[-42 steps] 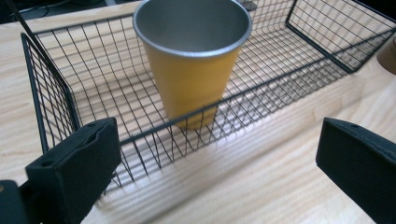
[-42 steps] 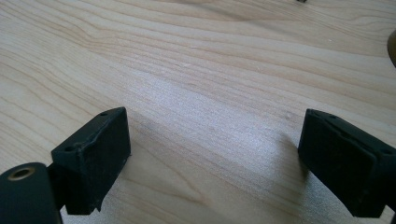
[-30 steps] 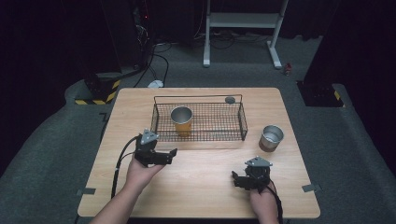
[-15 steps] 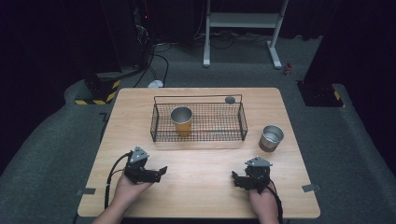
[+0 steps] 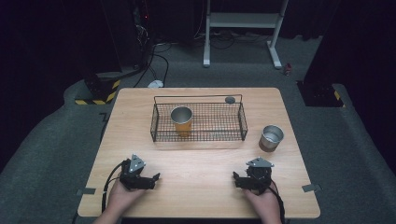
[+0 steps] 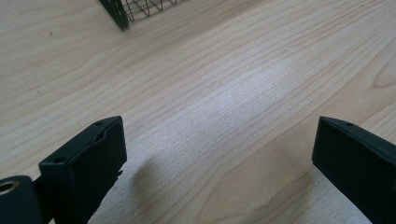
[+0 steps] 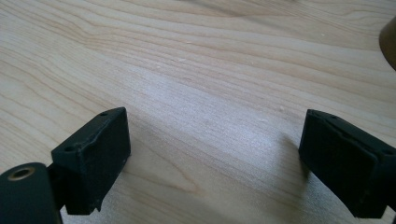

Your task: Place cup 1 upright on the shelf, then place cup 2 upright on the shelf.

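Note:
My left gripper point(image 5: 155, 179) rests low on the wooden table point(image 5: 201, 163) near its front left, held in a hand, and points right. In the left gripper view it point(image 6: 219, 154) is open, with bare wood between its wide-apart jaws. My right gripper point(image 5: 236, 180) lies near the front right, points left, and is also open point(image 7: 215, 154) over bare wood. A black wire basket point(image 5: 198, 138) stands at the table's middle back. An orange cup with a metal rim point(image 5: 181, 120) stands upright in its left part. A metal cup point(image 5: 272, 137) stands on the table to the right of the basket.
A small dark round object point(image 5: 229, 99) sits by the basket's back right corner. A corner of the basket point(image 6: 120, 11) shows at the top of the left gripper view. A dark rounded edge point(image 7: 390, 42) shows at the right of the right gripper view. Dark floor surrounds the table.
My left gripper has drawn back from just in front of the basket to the table's front left. The right gripper has stayed put.

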Action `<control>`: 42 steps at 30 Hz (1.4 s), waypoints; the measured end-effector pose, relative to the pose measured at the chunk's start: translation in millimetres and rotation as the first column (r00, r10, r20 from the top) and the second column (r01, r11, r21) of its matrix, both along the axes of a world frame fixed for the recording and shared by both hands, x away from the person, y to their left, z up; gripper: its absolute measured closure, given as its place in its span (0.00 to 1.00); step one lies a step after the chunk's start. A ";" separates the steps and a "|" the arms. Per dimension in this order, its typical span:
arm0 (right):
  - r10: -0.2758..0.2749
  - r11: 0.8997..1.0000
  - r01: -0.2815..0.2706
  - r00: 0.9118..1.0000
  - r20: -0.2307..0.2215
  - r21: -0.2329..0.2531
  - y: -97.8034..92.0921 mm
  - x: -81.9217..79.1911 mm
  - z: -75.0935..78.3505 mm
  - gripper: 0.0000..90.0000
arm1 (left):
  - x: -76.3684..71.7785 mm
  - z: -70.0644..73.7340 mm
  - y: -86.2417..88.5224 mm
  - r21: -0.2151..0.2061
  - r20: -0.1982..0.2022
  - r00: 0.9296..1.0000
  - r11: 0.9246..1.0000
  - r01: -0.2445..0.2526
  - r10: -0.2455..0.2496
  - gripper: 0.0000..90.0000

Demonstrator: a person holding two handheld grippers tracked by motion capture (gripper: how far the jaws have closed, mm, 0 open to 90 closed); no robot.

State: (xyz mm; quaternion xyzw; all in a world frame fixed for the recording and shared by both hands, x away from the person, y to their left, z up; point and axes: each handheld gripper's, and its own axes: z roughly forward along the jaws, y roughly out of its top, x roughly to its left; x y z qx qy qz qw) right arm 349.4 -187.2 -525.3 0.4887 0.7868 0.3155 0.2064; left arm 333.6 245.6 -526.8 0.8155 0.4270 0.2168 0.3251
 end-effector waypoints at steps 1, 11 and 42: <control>-0.003 1.000 0.003 1.000 -0.001 0.000 -0.2 -0.4 0.0 0.10 | 2.3 -1.8 -0.7 -0.022 -0.036 0.999 1.000 -0.003 0.002 0.01; -0.034 0.999 0.034 0.999 0.018 0.004 -2.3 -2.1 2.9 0.10 | 1.1 -3.7 0.7 -0.052 -0.047 0.998 0.998 -0.042 0.039 0.00; -0.139 0.990 0.134 0.981 0.133 0.046 -40.4 0.1 13.4 0.10 | -3.4 -3.7 3.9 -0.054 -0.045 0.997 0.997 -0.061 0.058 0.01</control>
